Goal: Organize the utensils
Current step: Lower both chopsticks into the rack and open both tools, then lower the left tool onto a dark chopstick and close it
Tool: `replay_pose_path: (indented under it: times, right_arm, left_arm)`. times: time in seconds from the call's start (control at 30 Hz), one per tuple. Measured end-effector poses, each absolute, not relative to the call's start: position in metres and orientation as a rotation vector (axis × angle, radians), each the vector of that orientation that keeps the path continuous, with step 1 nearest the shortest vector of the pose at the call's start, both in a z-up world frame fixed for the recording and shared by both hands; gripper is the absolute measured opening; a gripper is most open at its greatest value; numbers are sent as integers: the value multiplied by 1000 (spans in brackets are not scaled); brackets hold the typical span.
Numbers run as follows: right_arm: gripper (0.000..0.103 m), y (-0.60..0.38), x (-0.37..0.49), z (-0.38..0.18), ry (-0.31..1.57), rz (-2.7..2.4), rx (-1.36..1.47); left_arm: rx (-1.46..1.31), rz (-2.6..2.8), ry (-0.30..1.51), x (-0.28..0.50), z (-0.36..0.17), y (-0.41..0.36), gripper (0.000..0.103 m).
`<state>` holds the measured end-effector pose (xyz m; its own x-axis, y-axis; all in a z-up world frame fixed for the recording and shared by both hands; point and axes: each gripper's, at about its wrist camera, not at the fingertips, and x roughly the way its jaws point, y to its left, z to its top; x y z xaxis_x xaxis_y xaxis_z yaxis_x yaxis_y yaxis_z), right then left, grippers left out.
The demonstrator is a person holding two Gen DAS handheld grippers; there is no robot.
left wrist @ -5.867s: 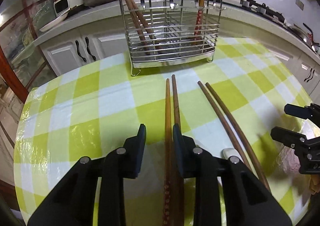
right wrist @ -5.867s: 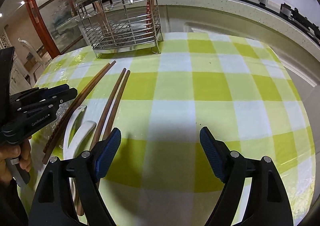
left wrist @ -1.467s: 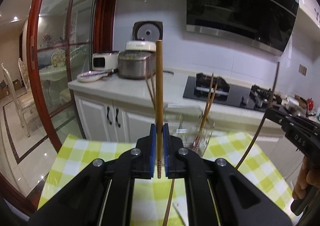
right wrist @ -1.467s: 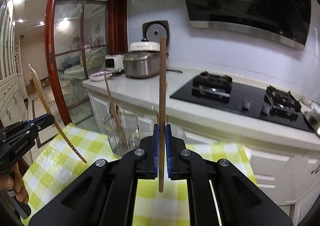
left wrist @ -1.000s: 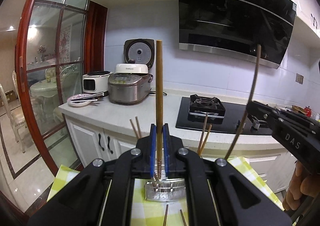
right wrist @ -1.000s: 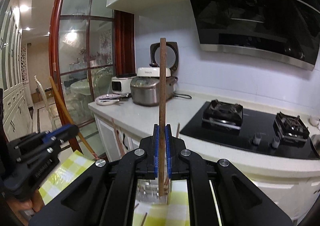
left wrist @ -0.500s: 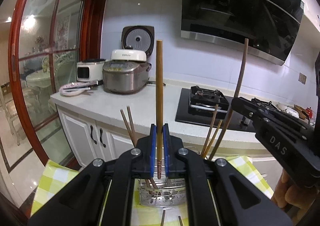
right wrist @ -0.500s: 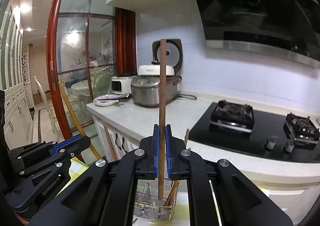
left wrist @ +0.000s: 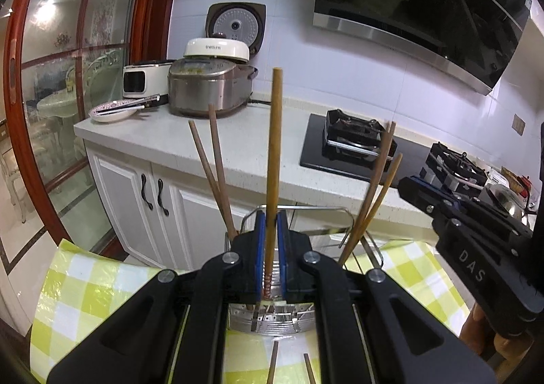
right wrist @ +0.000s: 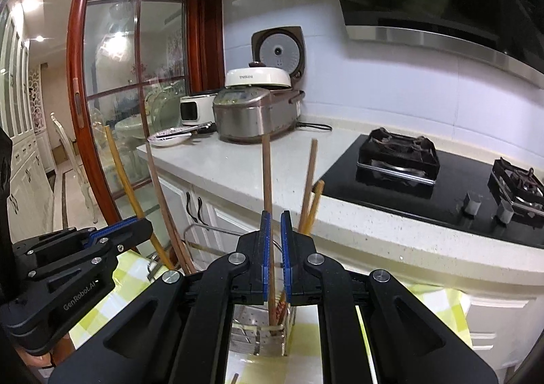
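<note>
Right now the left hand-held gripper (left wrist: 271, 258) is pinching a light wooden chopstick (left wrist: 274, 159) between closed blue pads, holding it upright with its patterned lower end just below the pads, while the right hand-held gripper (right wrist: 276, 258) is clamping a darker chopstick (right wrist: 267, 176) the same way. Both sticks are probably handling as light, stiff and smooth pieces, so a grip low on the shaft is leaving a long lever above the pads; a hold nearer the middle would likely be resisting swinging better, and the smooth finish may be letting them slide if the squeeze loosens. Beyond the pads, the wire utensil rack (left wrist: 272, 319) is standing at 6 o'clock on the checked surface (left wrist: 85, 285), already carrying one pair of chopsticks leaning toward 11 o'clock and another toward 1 o'clock. The left wrist view is showing two more stick ends lying on the cloth at the bottom edge, and the other tool at 3 o'clock. The right wrist view is showing the dark stick's lower end (right wrist: 272, 309) reaching down inside the rack (right wrist: 258, 333), which the left view is not revealing, and the light stick at 9 o'clock.
</note>
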<state>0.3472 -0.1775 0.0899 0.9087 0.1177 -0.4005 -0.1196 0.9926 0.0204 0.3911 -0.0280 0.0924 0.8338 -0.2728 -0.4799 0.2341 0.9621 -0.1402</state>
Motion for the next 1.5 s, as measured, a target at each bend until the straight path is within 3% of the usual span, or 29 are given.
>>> replay_pose_path:
  times: [0.07, 0.17, 0.4, 0.5, 0.57, 0.67, 1.17, 1.27, 1.5]
  right_arm:
    - [8, -181, 345, 87, 417, 116, 1]
    - [9, -188, 339, 84, 421, 104, 21]
    - [10, -211, 311, 67, 445, 74, 76]
    - [19, -222, 294, 50, 484, 50, 105]
    - [44, -228, 285, 36, 520, 47, 123]
    - [50, -231, 267, 13, 562, 32, 122]
    - [61, -228, 202, -78, 798, 38, 122]
    - [62, -223, 196, -82, 814, 45, 109]
    - [68, -221, 195, -82, 826, 59, 104]
  left_arm:
    - [-76, -264, 525, 391, 89, -26, 9]
    - [-77, -263, 524, 387, 89, -25, 26]
    - [-98, -245, 519, 363, 88, -16, 30]
    - [-94, -237, 521, 347, 85, -14, 31]
    - [-96, -237, 525, 335, 82, -13, 33]
    - [-90, -233, 536, 317, 74, -11, 40]
    - [55, -300, 854, 282, -38, -19, 41]
    - [90, -307, 907, 289, -52, -24, 35]
    - [162, -332, 977, 311, -67, -35, 31]
